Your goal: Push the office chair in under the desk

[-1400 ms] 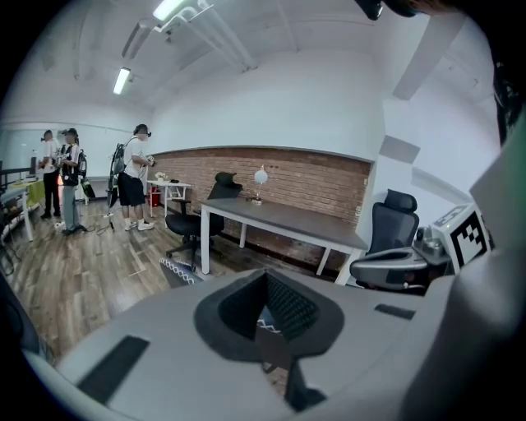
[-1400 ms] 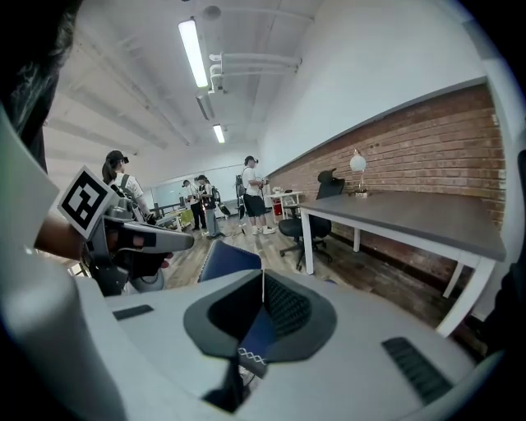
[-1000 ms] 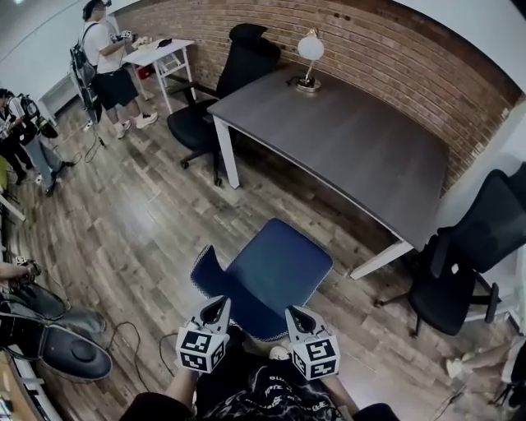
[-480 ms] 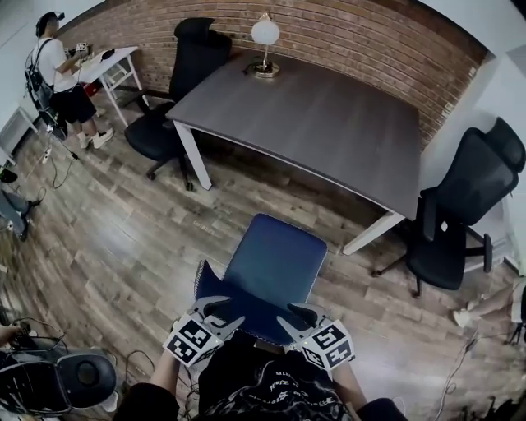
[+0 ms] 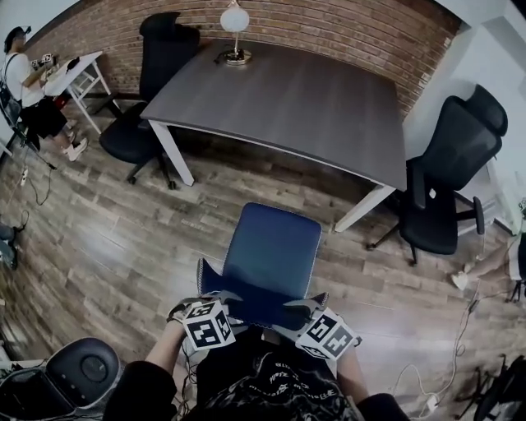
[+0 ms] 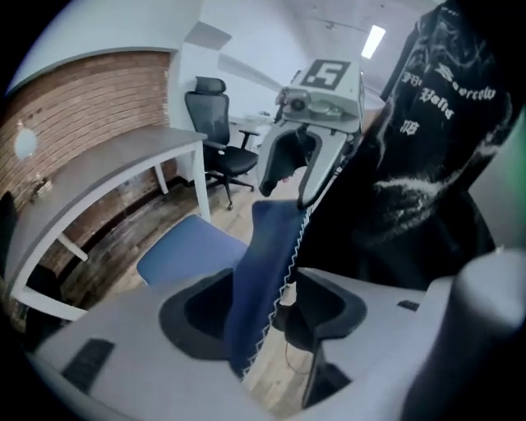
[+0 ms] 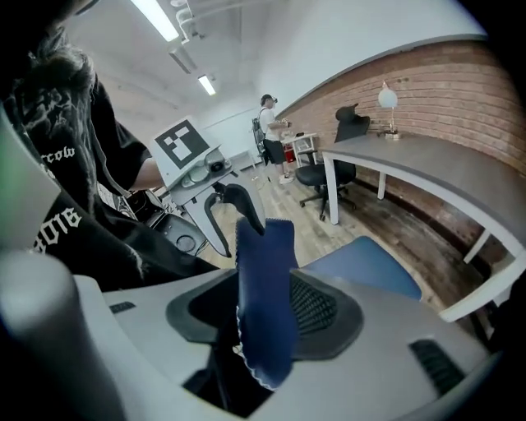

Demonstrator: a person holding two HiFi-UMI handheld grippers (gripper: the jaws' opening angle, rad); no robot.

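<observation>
**Near**
- Person: black printed shirt, at the near edge of the head view, holding both grippers.
- Left gripper: on the left end of the chair's backrest. Jaws apart and just been opening. The backrest's top edge stands between them, with a gap at each pad and no clamp.
- Right gripper: on the right end of the same backrest. Jaws apart and just been opening. The blue stitched edge stands upright between them and is not pressed.
- Dark rounded object: near left on the floor; kind unclear.
- Cables: near right, loose on the floor.

**Middle**
- Blue office chair: task item. The seat faces the desk and the backrest is toward the person. It stands clear of the desk, not under it, with a strip of bare floor between the seat front and the desk edge.
- Wood plank floor.

**Far**
- Desk: grey top on white legs, set against the wall.
- Table lamp: white globe, on the desk's far left corner.
- Black office chair, left: at the desk's left end.
- Black office chair, right: just beside the desk's right end, with a high back.
- Brick wall: behind the desk.
- Small white table: far left.
- Second person: stands at the small white table.
</observation>
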